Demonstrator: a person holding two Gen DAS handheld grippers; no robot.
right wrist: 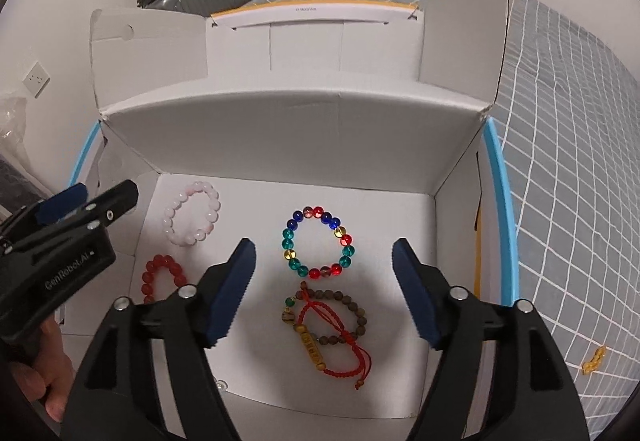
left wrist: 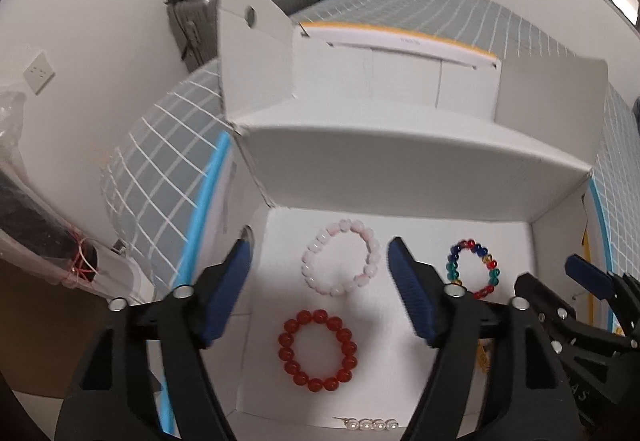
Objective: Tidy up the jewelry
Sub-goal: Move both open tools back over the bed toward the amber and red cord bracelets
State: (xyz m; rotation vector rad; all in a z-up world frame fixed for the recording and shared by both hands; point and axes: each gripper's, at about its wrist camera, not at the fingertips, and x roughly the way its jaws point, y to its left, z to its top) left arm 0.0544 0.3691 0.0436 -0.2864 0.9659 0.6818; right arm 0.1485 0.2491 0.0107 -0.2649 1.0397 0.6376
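Multicolour bracelet (right wrist: 318, 243) between spread right tongs (right wrist: 324, 261), untouched.

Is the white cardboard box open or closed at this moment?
Open. The white cardboard box has its flaps raised, and the multicoloured glass bead bracelet lies visible on its floor.

"GenRobot.AI" printed white on left gripper (right wrist: 86, 197) body. Small print on white box (right wrist: 300, 11) flap, too tiny to read.

Open box (right wrist: 288, 145), upright flaps (right wrist: 464, 41) behind
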